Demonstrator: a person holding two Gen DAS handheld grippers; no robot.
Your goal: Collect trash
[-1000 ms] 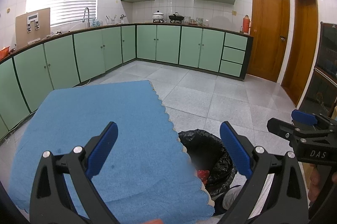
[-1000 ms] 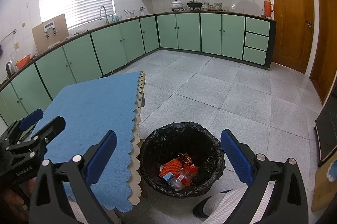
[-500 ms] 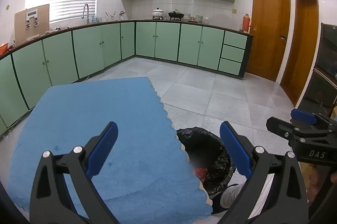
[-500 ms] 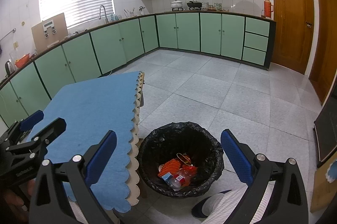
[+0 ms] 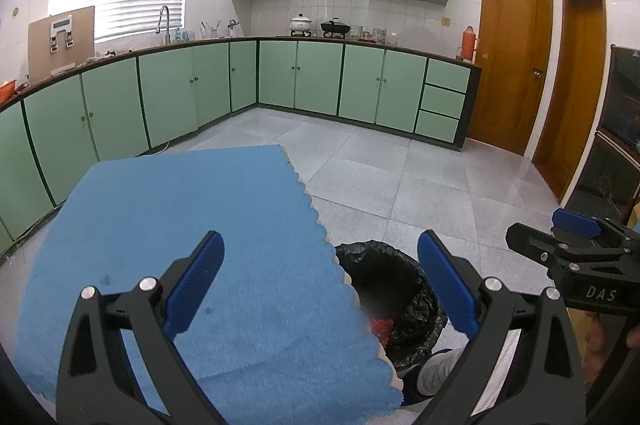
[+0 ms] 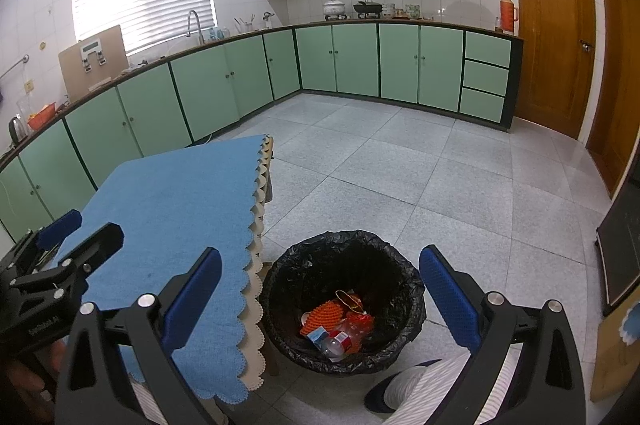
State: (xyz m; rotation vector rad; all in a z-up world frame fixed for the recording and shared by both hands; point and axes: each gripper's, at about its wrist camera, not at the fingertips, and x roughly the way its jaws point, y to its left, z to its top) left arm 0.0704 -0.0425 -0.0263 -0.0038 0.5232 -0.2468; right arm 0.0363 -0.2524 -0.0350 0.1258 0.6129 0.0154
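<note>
holding both tools over a bare blue table (image 5: 168,225), nothing on the cloth to pick, so the job looks about done. bin (image 6: 344,305) w/ black liner sits on the floor just beside the table's scalloped edge, mouth facing straight up, round so no real long axis. trash (image 6: 338,323) lies at the bottom: orange bits, a small bottle tipped on its side, direction unclear. left gripper (image 5: 320,285) spread wide, empty; right gripper (image 6: 320,291) same, over the bin. best next: scan table + floor for strays before quitting, imo.
</note>
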